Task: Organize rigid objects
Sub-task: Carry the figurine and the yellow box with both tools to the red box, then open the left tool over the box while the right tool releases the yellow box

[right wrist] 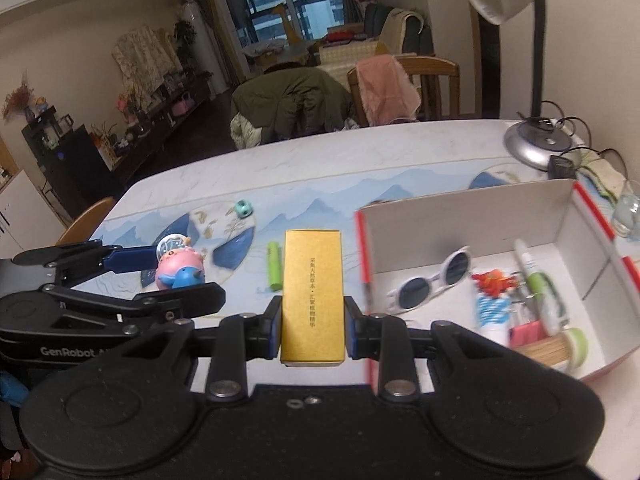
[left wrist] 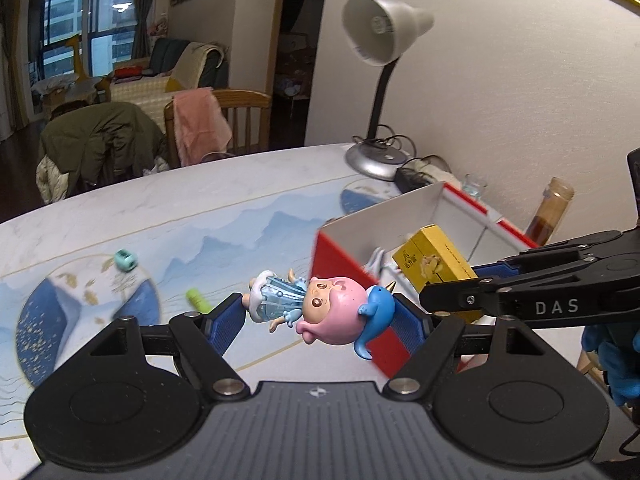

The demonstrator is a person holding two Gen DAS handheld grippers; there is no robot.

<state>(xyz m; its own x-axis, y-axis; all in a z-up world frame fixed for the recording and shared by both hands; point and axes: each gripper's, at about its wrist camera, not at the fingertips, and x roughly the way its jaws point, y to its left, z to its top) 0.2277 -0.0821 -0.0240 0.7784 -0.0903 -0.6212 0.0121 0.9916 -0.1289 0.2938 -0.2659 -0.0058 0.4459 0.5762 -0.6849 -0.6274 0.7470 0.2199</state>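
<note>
My left gripper (left wrist: 318, 318) is shut on a pink-haired doll figurine (left wrist: 320, 308) with a blue whale, held sideways above the table beside the red-and-white box (left wrist: 344, 256). My right gripper (right wrist: 312, 326) is shut on a yellow carton (right wrist: 312, 292), held upright just left of the box (right wrist: 460, 216). The carton also shows in the left wrist view (left wrist: 436, 264), over the box. The figurine shows in the right wrist view (right wrist: 180, 270). The box holds white sunglasses (right wrist: 430, 282), pens and small items.
A green tube (right wrist: 274, 266) and a teal dice-like block (right wrist: 243, 209) lie on the blue-patterned table (right wrist: 320, 168). A desk lamp (left wrist: 376, 80) with cables, a glass (right wrist: 626, 212) and a brown bottle (left wrist: 550, 216) stand near the wall. Chairs with clothes stand behind the table.
</note>
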